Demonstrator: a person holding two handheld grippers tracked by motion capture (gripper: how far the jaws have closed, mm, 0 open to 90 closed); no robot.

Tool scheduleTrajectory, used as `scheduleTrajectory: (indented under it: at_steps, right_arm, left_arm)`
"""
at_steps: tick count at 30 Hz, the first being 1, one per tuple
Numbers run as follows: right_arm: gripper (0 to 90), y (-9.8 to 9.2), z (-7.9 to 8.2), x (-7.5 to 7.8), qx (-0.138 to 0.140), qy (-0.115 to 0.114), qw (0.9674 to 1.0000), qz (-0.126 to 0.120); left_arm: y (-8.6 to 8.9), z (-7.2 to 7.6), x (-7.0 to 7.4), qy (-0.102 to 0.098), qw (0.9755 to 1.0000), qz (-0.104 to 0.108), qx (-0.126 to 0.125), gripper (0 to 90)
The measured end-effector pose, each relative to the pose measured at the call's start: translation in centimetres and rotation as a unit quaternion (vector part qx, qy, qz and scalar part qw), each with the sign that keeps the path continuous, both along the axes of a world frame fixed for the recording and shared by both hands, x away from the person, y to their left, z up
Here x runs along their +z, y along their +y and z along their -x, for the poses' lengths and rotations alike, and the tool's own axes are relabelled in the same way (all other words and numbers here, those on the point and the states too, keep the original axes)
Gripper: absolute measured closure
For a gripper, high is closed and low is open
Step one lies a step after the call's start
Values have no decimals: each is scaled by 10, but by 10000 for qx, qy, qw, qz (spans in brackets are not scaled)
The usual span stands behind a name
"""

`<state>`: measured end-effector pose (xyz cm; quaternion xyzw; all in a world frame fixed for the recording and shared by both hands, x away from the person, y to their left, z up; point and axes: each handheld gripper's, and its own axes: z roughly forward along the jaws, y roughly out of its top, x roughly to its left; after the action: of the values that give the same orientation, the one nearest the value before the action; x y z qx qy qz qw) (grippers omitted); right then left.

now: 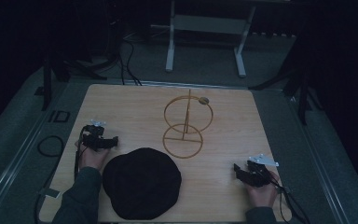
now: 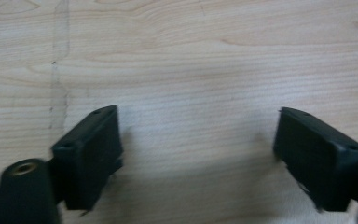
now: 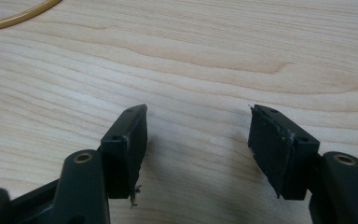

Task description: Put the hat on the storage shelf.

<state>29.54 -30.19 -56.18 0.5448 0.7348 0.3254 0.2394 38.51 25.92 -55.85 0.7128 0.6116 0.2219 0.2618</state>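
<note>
A black cap point(image 1: 142, 183) lies flat on the wooden table point(image 1: 121, 107) near its front edge. Behind it stands a gold wire stand point(image 1: 186, 122) with a round base ring, an upright post and a vertical hoop; part of its base ring point(image 3: 18, 16) shows in the right gripper view. My left gripper point(image 1: 114, 140) rests on the table just left of the cap, held by a hand, and its jaws stand wide apart over bare wood point(image 2: 198, 130). My right gripper point(image 1: 237, 169) sits at the front right, open too point(image 3: 198, 121), with nothing between its jaws.
A small round grey disc point(image 1: 204, 100) sits at the hoop's upper right. Beyond the table's far edge stand white frame legs point(image 1: 170, 46) on a grey floor. Black cables point(image 1: 51, 144) run along the table's left side.
</note>
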Motion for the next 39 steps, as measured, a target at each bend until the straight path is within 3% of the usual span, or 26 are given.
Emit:
scheduleTrajectory:
  at_steps: [4, 5, 8, 13, 18, 24, 36, 39]
  right_arm:
    - [365, 0, 0, 0, 11, -9, 10000, 0]
    - [360, 0, 0, 0, 21, -13, 10000, 3]
    - [359, 0, 0, 0, 15, -16, 10000, 0]
    - [350, 0, -1, -1, -1, -28, 10000, 0]
    - [330, 1, -3, -1, -4, -36, 10000, -5]
    - [318, 1, -5, -1, 22, -37, 10000, 4]
    - [312, 2, -5, -1, 23, -38, 10000, 3]
    - [303, 2, -6, -1, 13, -27, 10000, 6]
  left_arm:
    - [3, 2, 4, 76, 10000, 7, 49, 252]
    - [5, 2, 5, 118, 9999, -11, 48, 326]
    - [6, 3, 6, 176, 9998, -14, 42, 386]
    - [7, 8, 13, 458, 9989, -62, 2, 498]
    - [6, 14, 18, 636, 9978, 121, -112, 574]
    - [-1, 24, 31, 585, 9974, 227, -342, 599]
    - [3, 41, 50, 793, 9942, 498, -533, 584]
    - [3, 46, 58, 822, 9938, 388, -646, 578]
